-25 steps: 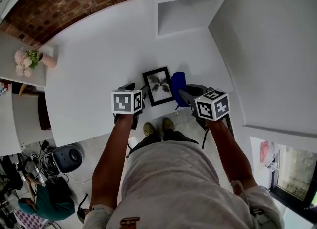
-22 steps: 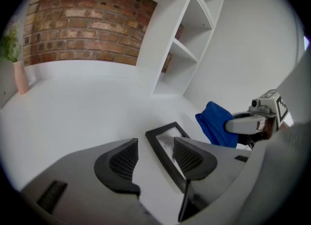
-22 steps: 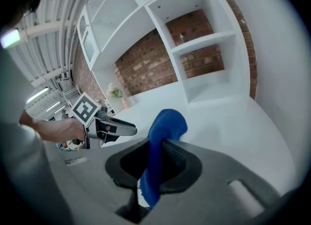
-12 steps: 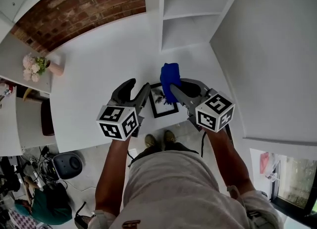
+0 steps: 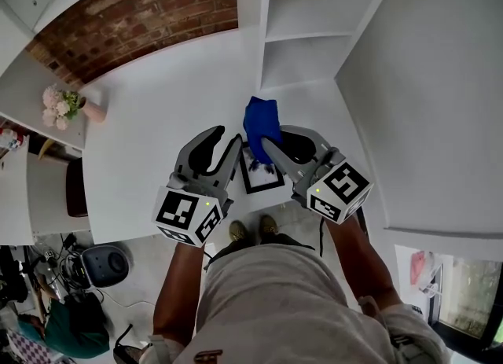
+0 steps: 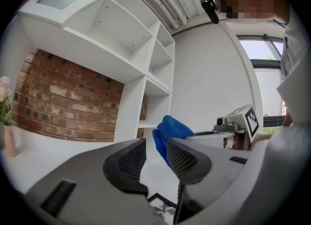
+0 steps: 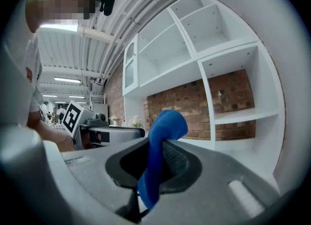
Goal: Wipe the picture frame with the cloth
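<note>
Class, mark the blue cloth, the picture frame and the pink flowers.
blue cloth (image 5: 261,121): head view, its upper fold.
picture frame (image 5: 263,174): head view, the print inside.
pink flowers (image 5: 56,101): head view, the blooms.

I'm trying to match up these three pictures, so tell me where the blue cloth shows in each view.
Head view: the blue cloth is at centre, standing up from the right gripper, above the picture frame.
Left gripper view: the cloth is just right of centre, beyond the jaws.
Right gripper view: the cloth is at centre, pinched between the jaws.
Shared landmark: the brick wall, left in the left gripper view and right in the right gripper view.
</note>
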The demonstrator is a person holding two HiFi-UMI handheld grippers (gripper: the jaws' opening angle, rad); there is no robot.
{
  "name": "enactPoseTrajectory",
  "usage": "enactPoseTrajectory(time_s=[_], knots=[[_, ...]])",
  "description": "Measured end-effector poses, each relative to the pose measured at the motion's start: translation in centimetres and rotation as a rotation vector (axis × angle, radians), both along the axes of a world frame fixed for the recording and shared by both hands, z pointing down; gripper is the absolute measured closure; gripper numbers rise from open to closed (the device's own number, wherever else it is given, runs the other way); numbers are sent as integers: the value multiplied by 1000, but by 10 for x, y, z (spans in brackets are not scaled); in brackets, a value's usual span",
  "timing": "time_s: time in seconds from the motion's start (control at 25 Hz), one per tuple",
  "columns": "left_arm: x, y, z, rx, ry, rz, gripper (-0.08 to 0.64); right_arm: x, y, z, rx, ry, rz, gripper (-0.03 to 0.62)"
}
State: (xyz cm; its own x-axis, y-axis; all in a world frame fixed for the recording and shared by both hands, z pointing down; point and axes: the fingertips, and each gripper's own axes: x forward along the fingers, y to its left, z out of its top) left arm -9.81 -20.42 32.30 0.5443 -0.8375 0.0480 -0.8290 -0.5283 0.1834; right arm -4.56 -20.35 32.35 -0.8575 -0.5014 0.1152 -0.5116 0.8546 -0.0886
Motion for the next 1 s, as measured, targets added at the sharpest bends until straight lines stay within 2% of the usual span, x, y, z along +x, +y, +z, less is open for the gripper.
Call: enactPoseTrajectory(time_s=[0.28,0.48,0.72,1.0], knots=[[2,13,-29,97,18,2,506,1,10,-24,91,-82,-18,545],[-1,16,-32,116,4,-17,560,-1,19,-33,140,-122,-46,545],[5,23,-40,155,5,0,560,-1,29,-41,191,-149,-75,545],[11,26,-40,160,7,21,560,2,32,-40,192,-153,-67,545]])
